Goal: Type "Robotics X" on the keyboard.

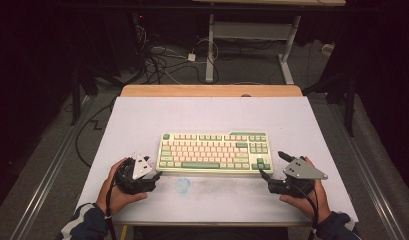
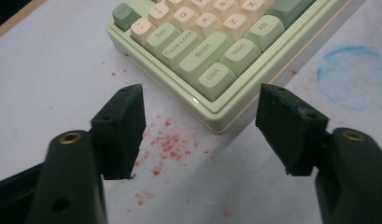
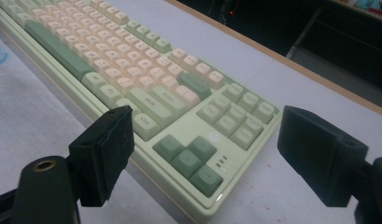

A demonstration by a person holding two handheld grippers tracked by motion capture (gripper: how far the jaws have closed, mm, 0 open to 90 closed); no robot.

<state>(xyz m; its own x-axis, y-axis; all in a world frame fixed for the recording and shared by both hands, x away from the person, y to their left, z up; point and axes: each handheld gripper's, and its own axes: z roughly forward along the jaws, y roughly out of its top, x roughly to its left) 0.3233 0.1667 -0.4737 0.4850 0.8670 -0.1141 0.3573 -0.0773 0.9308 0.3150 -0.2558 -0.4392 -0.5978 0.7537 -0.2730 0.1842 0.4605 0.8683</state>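
High view: keyboard [image 1: 214,153] seen at tabletop [image 1: 142,115] centre. Left gripper [image 2: 200,126] and right gripper [image 3: 205,156] positioned at near corners, jaws released, nothing grasped. Step judged: approach for two-handed grip. Next: corners to be straddled evenly, then clamped.

This is looking like a lab or recording room rather than a home. A white-covered table [image 1: 142,120] is standing in the middle of the frame on a grey floor [image 1: 57,150], with black curtains hanging at both sides. Loose cables [image 1: 157,60] are lying at the upper centre beside a metal desk frame [image 1: 252,35].
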